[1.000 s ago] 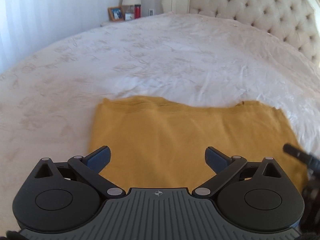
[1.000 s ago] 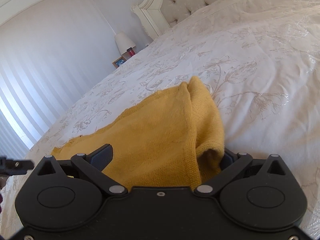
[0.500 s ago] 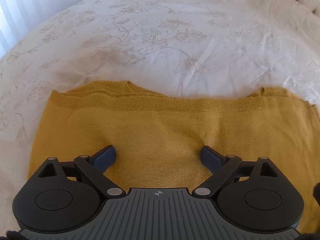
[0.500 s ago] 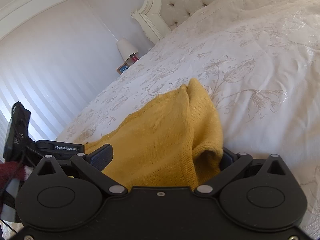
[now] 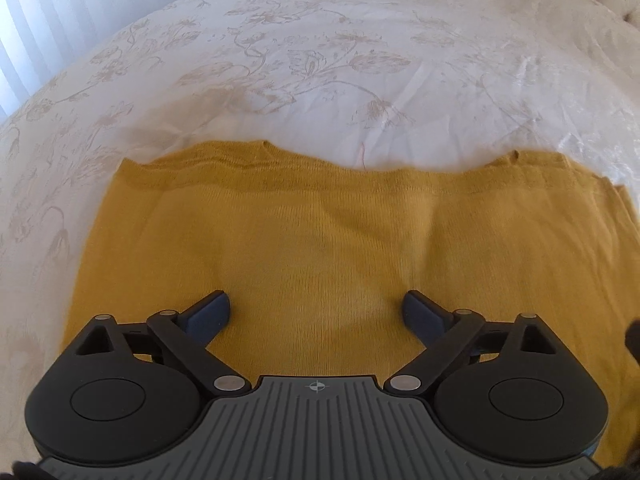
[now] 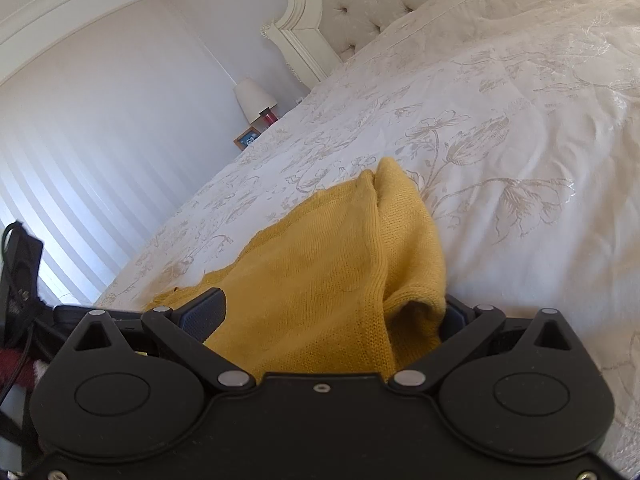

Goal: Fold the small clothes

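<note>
Left tongs (image 5: 316, 308) tilted steeply down over yellow knit garment (image 5: 340, 240) — jaws wide apart, nothing clamped. Right tongs (image 6: 332, 312) aimed shallowly downward, bunched fold of garment (image 6: 332, 272) heaped between jaws — whether clamped or merely draped, cannot tell. Garment lies flat on bedspread (image 5: 360, 60); tufted headboard (image 6: 372, 4) beyond.

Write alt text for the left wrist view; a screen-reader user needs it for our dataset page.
A mustard-yellow knit garment lies spread flat on a cream floral bedspread, seen from above. The open left tongs hover over its near part, nothing between the fingers.
</note>
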Available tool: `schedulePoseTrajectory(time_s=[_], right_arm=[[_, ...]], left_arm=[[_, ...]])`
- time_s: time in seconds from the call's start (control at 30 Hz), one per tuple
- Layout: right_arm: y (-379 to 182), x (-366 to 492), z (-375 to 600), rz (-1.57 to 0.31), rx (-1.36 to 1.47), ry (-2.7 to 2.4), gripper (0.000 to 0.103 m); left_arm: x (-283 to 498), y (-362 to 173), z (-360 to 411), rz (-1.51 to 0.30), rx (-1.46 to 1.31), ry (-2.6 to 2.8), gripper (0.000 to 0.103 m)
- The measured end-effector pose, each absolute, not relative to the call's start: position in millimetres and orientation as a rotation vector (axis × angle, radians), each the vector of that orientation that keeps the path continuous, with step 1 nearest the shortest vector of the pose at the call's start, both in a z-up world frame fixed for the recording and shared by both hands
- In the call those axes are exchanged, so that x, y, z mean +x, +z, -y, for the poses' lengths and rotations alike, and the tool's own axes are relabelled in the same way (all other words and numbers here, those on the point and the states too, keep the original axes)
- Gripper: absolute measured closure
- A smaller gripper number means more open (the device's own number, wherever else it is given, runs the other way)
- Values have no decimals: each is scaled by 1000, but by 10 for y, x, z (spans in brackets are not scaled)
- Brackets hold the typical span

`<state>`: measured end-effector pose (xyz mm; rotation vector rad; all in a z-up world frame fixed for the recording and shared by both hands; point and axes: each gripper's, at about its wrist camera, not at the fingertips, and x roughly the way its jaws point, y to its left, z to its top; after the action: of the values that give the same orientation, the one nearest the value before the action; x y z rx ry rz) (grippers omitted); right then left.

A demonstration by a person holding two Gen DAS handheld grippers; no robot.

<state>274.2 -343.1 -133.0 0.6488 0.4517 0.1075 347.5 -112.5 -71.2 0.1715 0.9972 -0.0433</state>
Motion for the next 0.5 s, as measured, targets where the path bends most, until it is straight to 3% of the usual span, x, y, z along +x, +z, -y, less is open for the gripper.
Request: schedulePoseTrajectory(time_s=[0.5], right_arm=[[-1322,2745,3451,-462,660,117,0]], left_arm=[[2506,-694,683,-920,135,-206,10]])
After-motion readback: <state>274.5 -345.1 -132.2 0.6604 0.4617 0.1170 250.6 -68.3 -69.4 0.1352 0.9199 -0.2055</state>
